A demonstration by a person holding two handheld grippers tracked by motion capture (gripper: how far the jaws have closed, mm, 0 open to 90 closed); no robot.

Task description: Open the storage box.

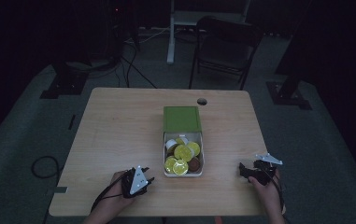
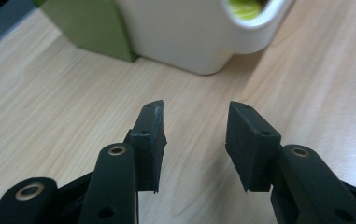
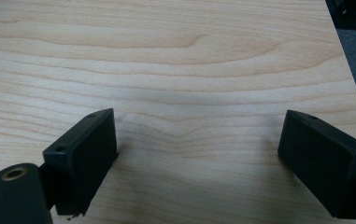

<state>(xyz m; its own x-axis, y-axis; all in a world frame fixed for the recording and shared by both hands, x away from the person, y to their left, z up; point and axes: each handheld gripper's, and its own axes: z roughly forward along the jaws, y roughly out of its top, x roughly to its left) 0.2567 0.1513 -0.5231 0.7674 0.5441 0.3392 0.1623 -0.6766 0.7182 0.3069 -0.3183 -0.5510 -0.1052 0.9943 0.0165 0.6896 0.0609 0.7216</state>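
White rectangular plastic box (image 1: pixel 183 173) of round yellow-topped capsules, with 2 empty hand-held grippers waiting on either side.

The box sits just right of the centre of the pale wooden table (image 1: pixel 119 130), and its green lid (image 1: pixel 181 118) lies against its far end. Inside it, several round capsules (image 1: pixel 183 152) with yellow foil tops are packed together with a brown one (image 1: pixel 194 164). The left gripper (image 1: pixel 148 181) is near the box's near-left corner, apart from it; in the left gripper view its jaws point at the white wall (image 2: pixel 189 37) with a clear gap and bare wood between them. The right gripper (image 1: pixel 241 171) rests farther off to the box's right, near the table's edge, its jaws spread wide over bare wood with nothing between them.
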